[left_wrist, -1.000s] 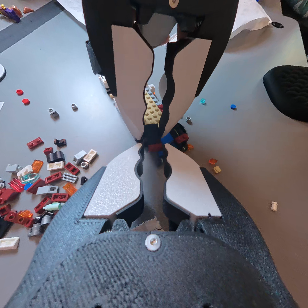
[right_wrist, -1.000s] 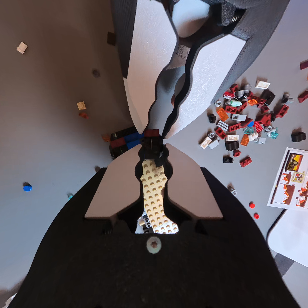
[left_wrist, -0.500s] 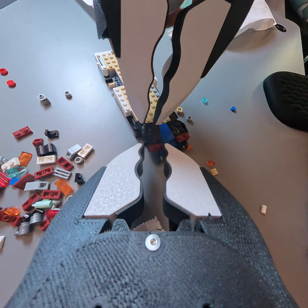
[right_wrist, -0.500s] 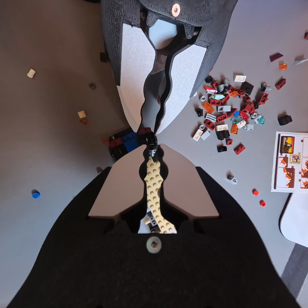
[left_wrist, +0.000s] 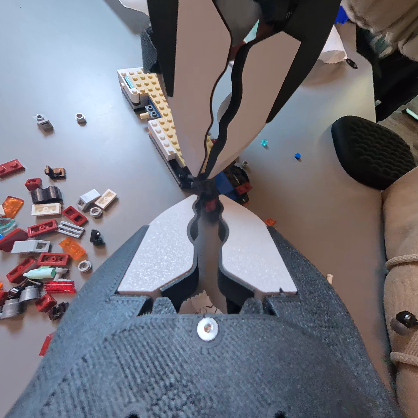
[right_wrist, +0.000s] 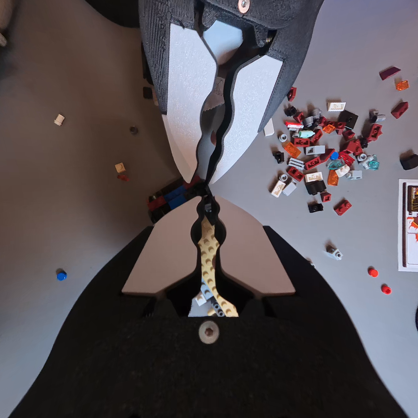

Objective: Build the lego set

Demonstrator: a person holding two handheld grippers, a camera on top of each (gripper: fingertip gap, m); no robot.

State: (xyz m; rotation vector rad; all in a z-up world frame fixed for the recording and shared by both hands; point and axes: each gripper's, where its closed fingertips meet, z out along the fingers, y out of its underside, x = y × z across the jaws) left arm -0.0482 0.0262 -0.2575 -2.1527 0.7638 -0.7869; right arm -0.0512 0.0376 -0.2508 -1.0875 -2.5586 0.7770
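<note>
My two grippers meet tip to tip just above the grey table. In the left wrist view my left gripper (left_wrist: 208, 199) is shut on a small black and dark red brick piece (left_wrist: 211, 203), which is blurred. My right gripper (left_wrist: 202, 175) comes down from the top and pinches the black end of that piece. In the right wrist view my right gripper (right_wrist: 207, 200) is nearly closed on the small black piece (right_wrist: 208, 209), and the left gripper (right_wrist: 201, 183) reaches in from above. A tan studded plate build (left_wrist: 158, 95) lies on the table under the right gripper and shows between its fingers (right_wrist: 209, 253).
A blue, black and dark red brick block (left_wrist: 233, 183) lies just beside the fingertips. A pile of loose red, white, grey and orange bricks (left_wrist: 45, 226) lies to the left. A sticker sheet (right_wrist: 409, 226), a black mesh pad (left_wrist: 371, 151) and a beige sleeve (left_wrist: 400, 248) are at the edges. Less than 4 cm separates the two grippers' tips.
Both pairs of fingers have narrowed on the small piece, the right pair most, from wide around it to almost touching. The grippers shifted over the table, and more of the tan build shows.
</note>
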